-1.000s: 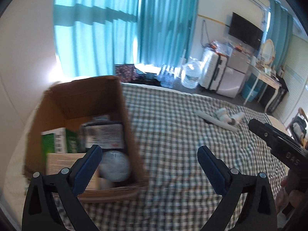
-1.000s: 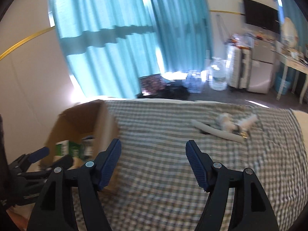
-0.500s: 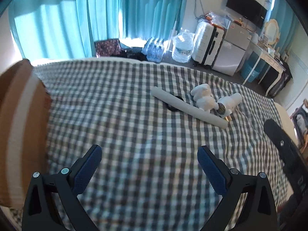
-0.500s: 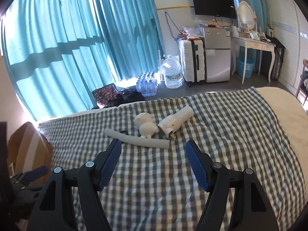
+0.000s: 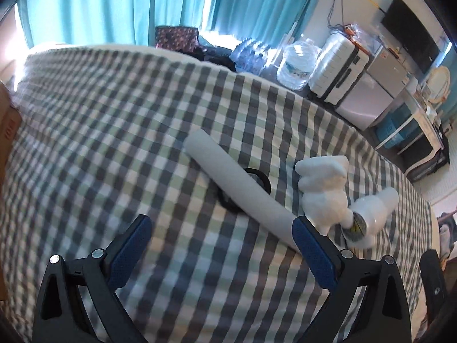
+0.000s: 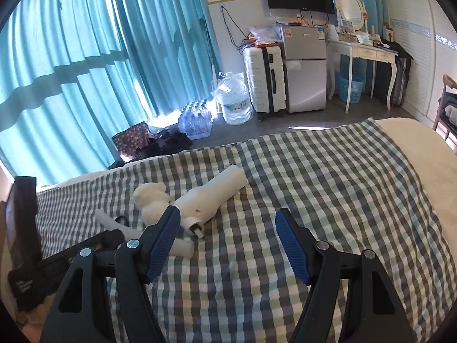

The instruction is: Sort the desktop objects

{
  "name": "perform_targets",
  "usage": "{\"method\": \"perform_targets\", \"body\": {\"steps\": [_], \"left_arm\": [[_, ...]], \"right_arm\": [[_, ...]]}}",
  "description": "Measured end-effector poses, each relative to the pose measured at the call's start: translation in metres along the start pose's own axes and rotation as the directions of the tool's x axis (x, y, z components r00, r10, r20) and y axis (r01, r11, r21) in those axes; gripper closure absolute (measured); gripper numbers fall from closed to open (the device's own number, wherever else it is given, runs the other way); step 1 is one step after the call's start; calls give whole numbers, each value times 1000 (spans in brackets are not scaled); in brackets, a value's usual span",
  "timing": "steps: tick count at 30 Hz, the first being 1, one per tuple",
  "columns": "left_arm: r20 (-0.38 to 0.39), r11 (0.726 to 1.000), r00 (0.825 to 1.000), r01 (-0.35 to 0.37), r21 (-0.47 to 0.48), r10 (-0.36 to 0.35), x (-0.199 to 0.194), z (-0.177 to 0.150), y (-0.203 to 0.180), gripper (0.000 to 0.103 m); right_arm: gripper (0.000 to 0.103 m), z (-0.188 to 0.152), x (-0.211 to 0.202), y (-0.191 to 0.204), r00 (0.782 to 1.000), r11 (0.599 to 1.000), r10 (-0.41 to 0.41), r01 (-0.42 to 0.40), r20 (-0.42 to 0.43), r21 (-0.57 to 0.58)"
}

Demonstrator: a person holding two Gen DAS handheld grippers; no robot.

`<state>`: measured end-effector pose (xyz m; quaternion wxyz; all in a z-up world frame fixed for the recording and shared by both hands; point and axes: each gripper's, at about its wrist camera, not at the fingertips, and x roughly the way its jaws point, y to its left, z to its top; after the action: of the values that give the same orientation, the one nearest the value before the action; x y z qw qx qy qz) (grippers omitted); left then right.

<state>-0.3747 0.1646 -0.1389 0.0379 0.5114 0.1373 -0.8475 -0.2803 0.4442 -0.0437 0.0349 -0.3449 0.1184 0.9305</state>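
both grippers empty above the checked bedspread, three white items plus ring unsorted

left gripper (image 5: 221,241): jaws spread wide, nothing between the blue pads (image 5: 130,250). it hangs over the checked bedspread (image 5: 114,131), short of the objects. the right-hand pad overlaps the near end of the foam tube in view; cannot tell if it touches.

right gripper (image 6: 227,241): jaws likewise wide apart, empty. only bedspread shows in the gap. its left pad (image 6: 162,241) sits in front of the plush toy and the near end of the bottle.

objects, left wrist view:
- grey foam tube (image 5: 240,188) lies flat, running diagonally from far-left to near-right.
- black ring (image 5: 264,181) lies under the tube's middle, partly hidden by it.
- white plush toy (image 5: 324,188) lies just right of the tube, touching the bottle's cap end.
- white bottle (image 5: 372,214) lies on its side at the far right, printed label end turned toward the toy.

right wrist view: bottle (image 6: 212,197) lies on its side, toy (image 6: 150,200) just beside it on the left, tube (image 6: 114,224) further left and partly behind the left gripper's body (image 6: 57,268).

a cardboard edge (image 5: 7,125) shows at the left margin of the left view, well apart from the items. background: teal curtains (image 6: 85,57), a white suitcase (image 6: 265,78), a water jug (image 6: 234,103).
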Motion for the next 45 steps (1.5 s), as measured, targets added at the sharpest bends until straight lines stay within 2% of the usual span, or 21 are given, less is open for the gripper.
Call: {"method": "perform_targets", "body": {"steps": [3, 4, 5, 6, 11, 13, 18, 19, 20, 21, 24, 28, 31, 33, 34, 37, 38, 40, 42, 43, 45], "left_arm": [[11, 1000, 1000, -22, 20, 21, 12, 4, -8, 4], [29, 998, 999, -30, 52, 29, 12, 5, -13, 8], [36, 996, 999, -28, 89, 25, 11, 4, -17, 18], [41, 993, 999, -28, 115, 24, 10, 3, -18, 21], [45, 982, 998, 31, 185, -40, -1, -6, -26, 70], [37, 981, 998, 47, 188, -55, -4, -8, -27, 76], [3, 982, 995, 102, 158, -104, -5, -9, -11, 77], [-6, 980, 994, 107, 166, -108, -7, -10, -5, 77], [-13, 979, 993, 114, 170, -113, -8, -10, 0, 77], [-16, 979, 994, 110, 172, -109, -10, -11, 4, 77], [-6, 986, 999, 34, 165, -33, -13, -12, 23, 78], [-33, 992, 996, 88, 87, -85, -20, -15, 52, 78], [-46, 990, 990, 137, 44, -135, -29, -16, 56, 77], [-51, 985, 984, 170, 15, -169, -35, -16, 54, 68], [-53, 985, 984, 173, 9, -173, -35, -15, 49, 56], [-63, 986, 984, 166, -6, -166, -29, -9, 27, 47], [-71, 984, 982, 177, -15, -177, -27, -9, 19, 45], [-82, 987, 984, 160, -13, -161, -20, -7, 3, 31], [-103, 991, 987, 127, 28, -124, -10, -8, -10, 31], [-112, 994, 990, 89, 67, -81, -3, -10, -17, 31], [-104, 991, 994, 44, 128, -31, -3, -13, -25, 31]], "right_arm": [[34, 5, 13, 2, 1000, 1000, 1, -1, -9, -8], [34, 6, 18, 3, 1000, 1000, 5, -5, -15, -11], [34, 8, 23, 5, 1000, 1000, 10, -11, -15, -13], [34, 9, 27, 7, 1000, 1000, 18, -18, -17, -14], [34, 5, 51, 27, 998, 998, 40, -42, -50, -44], [34, 3, 62, 32, 997, 998, 35, -38, -73, -44], [34, -6, 95, 38, 990, 999, 27, -32, -142, -28], [38, -10, 98, 36, 987, 999, 14, -20, -159, -35], [47, -15, 98, 32, 987, 999, 23, -30, -161, -39], [47, -18, 95, 29, 987, 998, 39, -45, -158, -38], [47, -20, 82, 14, 985, 996, 72, -78, -160, -33], [47, -25, 58, -6, 984, 996, 92, -93, -154, -1], [47, -24, 41, -12, 986, 997, 73, -74, -148, -1], [47, -23, 30, -12, 989, 998, 62, -64, -132, -7], [47, -21, 27, -13, 989, 998, 68, -68, -133, 3], [47, -21, 20, -12, 990, 998, 68, -66, -125, 16], [47, -21, 19, -8, 991, 999, 40, -42, -127, -10], [47, -23, 18, -1, 991, 998, -1, -7, -132, -62], [47, -22, 20, 0, 991, 997, -7, -3, -131, -80], [47, -22, 21, 0, 991, 997, -4, -6, -132, -77], [47, -23, 24, -1, 991, 997, -7, -4, -134, -79]]}}
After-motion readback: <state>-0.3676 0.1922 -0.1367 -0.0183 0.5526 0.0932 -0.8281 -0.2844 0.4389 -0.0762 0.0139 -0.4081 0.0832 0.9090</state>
